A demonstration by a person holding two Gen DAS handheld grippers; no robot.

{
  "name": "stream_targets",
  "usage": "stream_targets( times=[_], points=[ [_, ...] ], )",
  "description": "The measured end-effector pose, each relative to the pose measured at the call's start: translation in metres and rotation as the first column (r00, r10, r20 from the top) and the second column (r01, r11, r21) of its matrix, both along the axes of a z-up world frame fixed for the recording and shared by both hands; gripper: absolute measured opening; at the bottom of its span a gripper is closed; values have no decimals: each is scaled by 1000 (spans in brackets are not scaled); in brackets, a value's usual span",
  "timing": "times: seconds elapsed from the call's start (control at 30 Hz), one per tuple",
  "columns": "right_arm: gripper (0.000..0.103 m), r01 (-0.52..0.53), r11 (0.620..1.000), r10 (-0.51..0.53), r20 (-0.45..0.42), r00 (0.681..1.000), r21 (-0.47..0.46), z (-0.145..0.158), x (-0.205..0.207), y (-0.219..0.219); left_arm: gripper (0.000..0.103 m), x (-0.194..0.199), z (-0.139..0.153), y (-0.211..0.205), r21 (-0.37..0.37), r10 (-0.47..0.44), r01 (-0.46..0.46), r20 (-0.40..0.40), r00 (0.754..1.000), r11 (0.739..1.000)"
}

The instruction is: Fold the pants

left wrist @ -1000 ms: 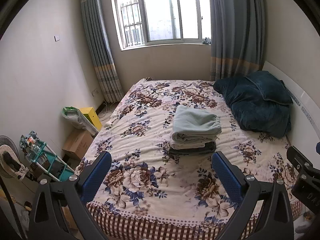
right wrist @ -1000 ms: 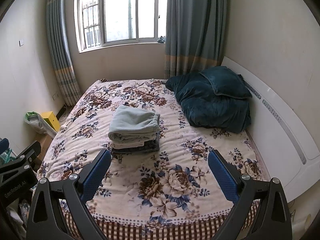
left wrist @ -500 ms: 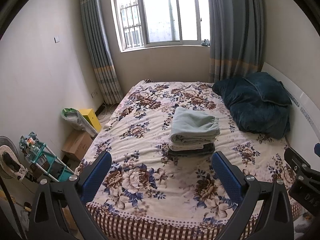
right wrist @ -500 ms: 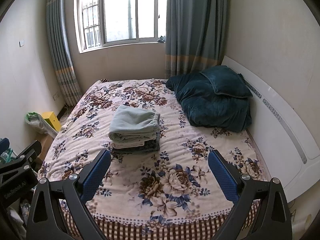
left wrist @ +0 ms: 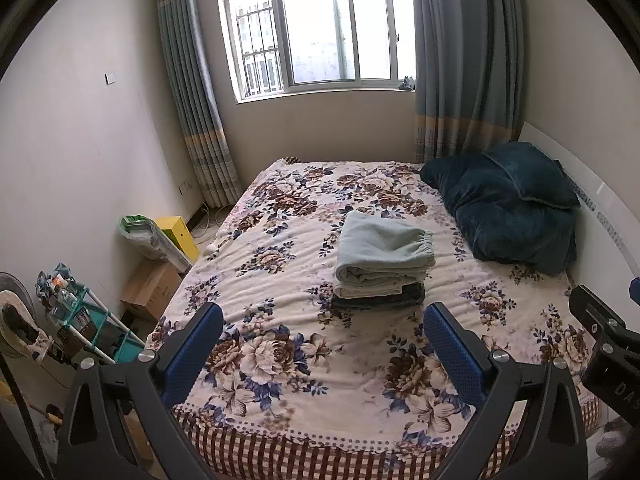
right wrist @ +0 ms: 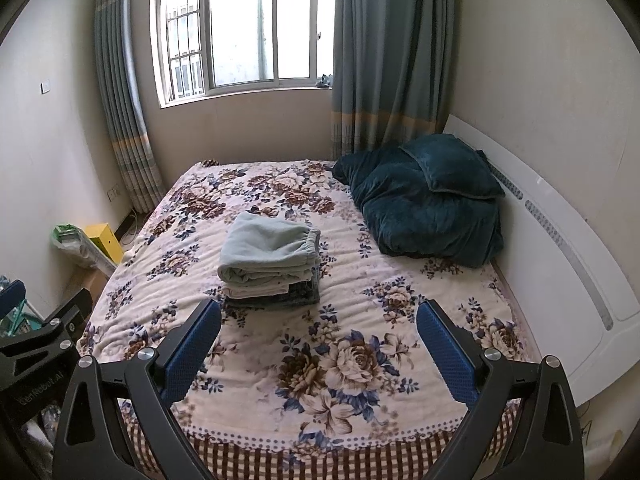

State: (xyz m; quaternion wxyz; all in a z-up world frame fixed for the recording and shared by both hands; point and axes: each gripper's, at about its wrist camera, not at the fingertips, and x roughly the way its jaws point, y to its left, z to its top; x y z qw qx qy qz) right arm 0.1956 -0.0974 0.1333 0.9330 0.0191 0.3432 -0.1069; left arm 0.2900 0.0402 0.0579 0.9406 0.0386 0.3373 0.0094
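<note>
Folded pale green pants lie on top of a small stack with a cream piece and a dark garment under it, in the middle of the floral bed. My left gripper hangs open over the bed's near edge, well short of the stack, nothing between its blue pads. My right gripper is open too, empty, back from the stack. Each gripper's body shows at the side of the other's view.
A dark teal quilt and pillow lie at the headboard side on the right. Left of the bed on the floor stand a cardboard box, a yellow box, a bag and a teal rack. Window and curtains behind.
Both grippers have drawn slightly back and up from the bed; the stack sits a little farther away in view. Nothing on the bed has moved.
</note>
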Motion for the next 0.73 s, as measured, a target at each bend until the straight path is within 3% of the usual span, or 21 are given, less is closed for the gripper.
stream_targets(
  times=[0.73],
  points=[
    [100, 5, 1000, -5, 0, 1000, 2, 1, -3, -1, 103, -7, 1, -3, -6, 0, 0, 8, 1000, 1000]
  ],
)
